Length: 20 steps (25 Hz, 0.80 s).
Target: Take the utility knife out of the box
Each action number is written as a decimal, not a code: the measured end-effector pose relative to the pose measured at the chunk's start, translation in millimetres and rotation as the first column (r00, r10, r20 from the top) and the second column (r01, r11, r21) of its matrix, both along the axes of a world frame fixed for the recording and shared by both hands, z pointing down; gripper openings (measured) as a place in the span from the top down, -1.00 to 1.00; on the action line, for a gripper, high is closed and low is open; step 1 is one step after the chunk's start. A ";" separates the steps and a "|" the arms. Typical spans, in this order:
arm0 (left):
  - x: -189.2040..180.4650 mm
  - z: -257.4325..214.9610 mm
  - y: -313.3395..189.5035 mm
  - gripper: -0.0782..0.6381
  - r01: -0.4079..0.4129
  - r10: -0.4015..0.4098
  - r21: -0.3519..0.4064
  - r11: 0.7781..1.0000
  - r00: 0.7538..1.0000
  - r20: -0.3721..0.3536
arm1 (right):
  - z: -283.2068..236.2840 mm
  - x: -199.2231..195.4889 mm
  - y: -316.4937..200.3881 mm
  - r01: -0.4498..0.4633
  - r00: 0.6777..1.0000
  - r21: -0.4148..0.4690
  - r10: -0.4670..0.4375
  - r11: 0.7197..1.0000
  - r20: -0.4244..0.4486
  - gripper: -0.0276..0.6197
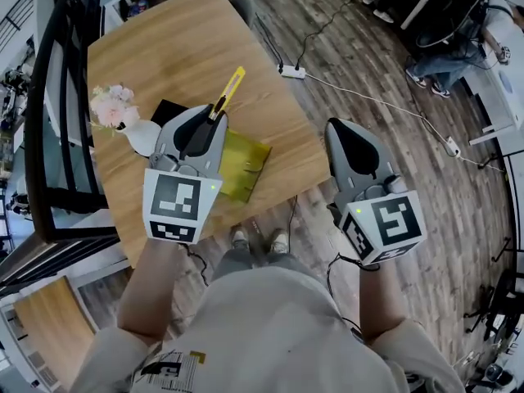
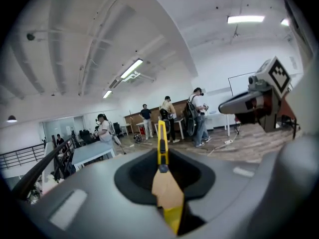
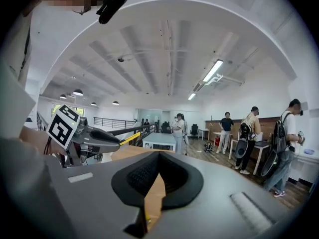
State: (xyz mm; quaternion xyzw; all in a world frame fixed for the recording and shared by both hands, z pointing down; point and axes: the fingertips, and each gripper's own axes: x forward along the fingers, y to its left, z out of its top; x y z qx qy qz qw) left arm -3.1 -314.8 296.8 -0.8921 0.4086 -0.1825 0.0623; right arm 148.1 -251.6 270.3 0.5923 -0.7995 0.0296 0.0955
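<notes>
The left gripper (image 1: 211,118) is clamping the utility knife (image 1: 230,88) between its two jaws. They are standing narrowly apart, pressing on the knife's yellow body from either side. In the head view the knife is sticking out past the fingertips, slanting up and to the right, with most of its length showing beyond them and its rear end hidden inside the grip. It is hanging above the wooden table (image 1: 164,47), clear of the yellow-green box (image 1: 247,164), which is lying open near the table's front edge, partly under the gripper.

In the left gripper view the knife (image 2: 161,139) is running straight along the line between the dark pads (image 2: 134,176) — a thin yellow strip standing edge-on, reaching out beyond the tips.

The right gripper (image 1: 337,129) is hovering off the table's right edge, over the plank floor (image 1: 385,72), well apart from the knife. In its own view the right gripper (image 3: 158,169) is showing its jaws drawn together at the tips, with only a slim wedge of light behind them and nothing caught there. That view is also catching the left gripper (image 3: 115,144) off to its left, the knife (image 3: 128,138) poking from its tip.

A white vase (image 1: 141,135) of pale flowers (image 1: 113,105) is standing on the table beside the left gripper.
</notes>
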 end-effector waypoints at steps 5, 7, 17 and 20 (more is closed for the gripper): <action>-9.9 -58.3 19.1 0.60 0.015 -0.009 0.104 0.994 0.998 -0.058 | -52.6 -1.0 15.9 0.014 1.000 0.112 -0.014 0.994 -0.002 0.91; -10.6 -78.5 26.1 0.60 0.020 -0.009 0.129 0.991 0.997 -0.082 | -69.9 -0.5 22.2 0.018 1.000 0.147 -0.019 0.989 0.003 0.91; -23.3 -109.8 51.9 0.60 0.028 -0.002 0.203 0.979 0.992 -0.127 | -112.8 -9.2 56.4 0.032 0.999 0.254 -0.035 0.967 0.008 0.91; -21.8 -104.6 60.2 0.60 0.015 0.009 0.205 0.979 0.993 -0.118 | -99.8 -8.1 57.9 0.027 1.000 0.226 -0.024 0.974 -0.017 0.91</action>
